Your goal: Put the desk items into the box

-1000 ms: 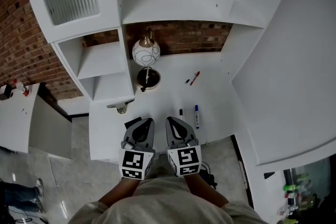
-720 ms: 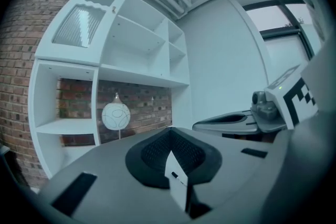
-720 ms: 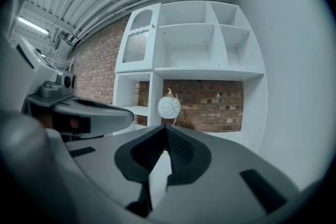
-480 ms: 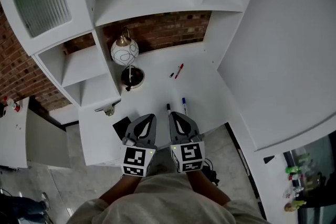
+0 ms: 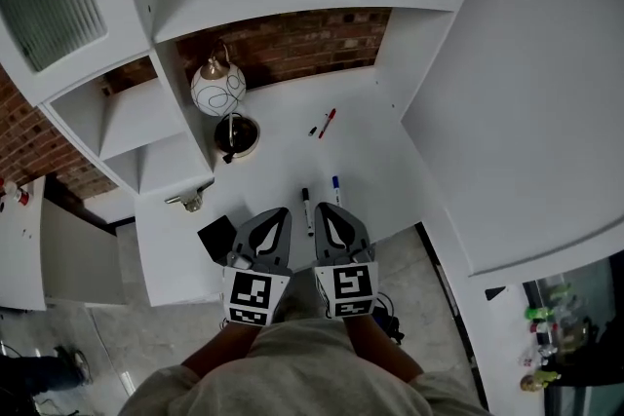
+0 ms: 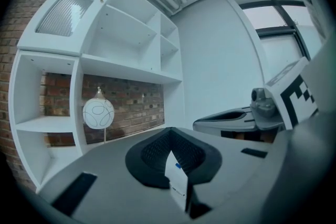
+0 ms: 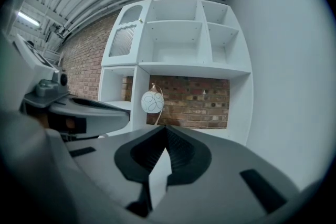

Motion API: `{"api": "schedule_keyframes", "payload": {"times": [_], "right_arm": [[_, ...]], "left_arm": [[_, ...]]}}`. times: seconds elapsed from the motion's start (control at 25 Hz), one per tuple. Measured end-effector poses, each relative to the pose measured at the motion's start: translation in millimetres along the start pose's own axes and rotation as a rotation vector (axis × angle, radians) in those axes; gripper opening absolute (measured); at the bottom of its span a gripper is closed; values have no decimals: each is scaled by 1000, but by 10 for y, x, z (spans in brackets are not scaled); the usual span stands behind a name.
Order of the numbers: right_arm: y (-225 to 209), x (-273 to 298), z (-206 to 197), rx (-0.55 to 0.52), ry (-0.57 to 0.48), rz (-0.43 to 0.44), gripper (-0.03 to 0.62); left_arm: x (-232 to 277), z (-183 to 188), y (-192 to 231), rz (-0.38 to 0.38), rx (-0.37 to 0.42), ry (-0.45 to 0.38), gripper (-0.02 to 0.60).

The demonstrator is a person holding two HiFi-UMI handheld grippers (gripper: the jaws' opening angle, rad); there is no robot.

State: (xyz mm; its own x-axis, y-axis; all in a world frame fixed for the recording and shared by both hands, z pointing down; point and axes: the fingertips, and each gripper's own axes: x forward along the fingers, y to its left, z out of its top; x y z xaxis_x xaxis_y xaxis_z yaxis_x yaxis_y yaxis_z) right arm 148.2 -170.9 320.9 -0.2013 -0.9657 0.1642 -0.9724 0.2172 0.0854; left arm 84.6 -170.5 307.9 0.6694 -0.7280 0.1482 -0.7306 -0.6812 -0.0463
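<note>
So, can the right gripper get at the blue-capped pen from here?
Probably yes: the blue-capped pen lies on open desk just ahead of the right gripper, with nothing between them. The gripper is shut and would need to open first.

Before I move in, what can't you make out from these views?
- Box: in no view.
- Black object at the desk's front edge, head view: partly covered by the left hand-held gripper; unidentifiable.
- Small dark item beside the red pen, head view: too small to identify.
- Desk items, both gripper views: blocked by each hand-held gripper's own body.
</note>
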Motion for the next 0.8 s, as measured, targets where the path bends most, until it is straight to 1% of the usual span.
{"api": "schedule_keyframes", "payload": {"times": [0.12, 0.28, 0.4, 0.48, 0.64, 0.72, 0.8], "right_arm": [[-28, 70, -92, -9, 7, 7, 18], [-77, 177, -165, -1, 3, 2, 17], [-98, 264, -183, -40, -20, 12, 18], [-108, 300, -227, -60, -5, 17, 17], [-146, 427, -350, -40, 28, 28, 17], [-162, 501, -467, -47, 49, 36, 17], [-161, 564, -566, -27, 59, 49, 17]], "left_arm": [[87, -60, 17, -3, -2, -1, 5], [198, -89, 60, -4, 27, -20, 5], [285, -115, 92, -6, 43, -37, 5], [327, -171, 103, -5, 43, -37, 5], [442, -345, 151, -6, 9, -21, 5], [512, -467, 187, -7, 7, 1, 5], [556, -590, 210, -4, 7, 25, 5]]}}
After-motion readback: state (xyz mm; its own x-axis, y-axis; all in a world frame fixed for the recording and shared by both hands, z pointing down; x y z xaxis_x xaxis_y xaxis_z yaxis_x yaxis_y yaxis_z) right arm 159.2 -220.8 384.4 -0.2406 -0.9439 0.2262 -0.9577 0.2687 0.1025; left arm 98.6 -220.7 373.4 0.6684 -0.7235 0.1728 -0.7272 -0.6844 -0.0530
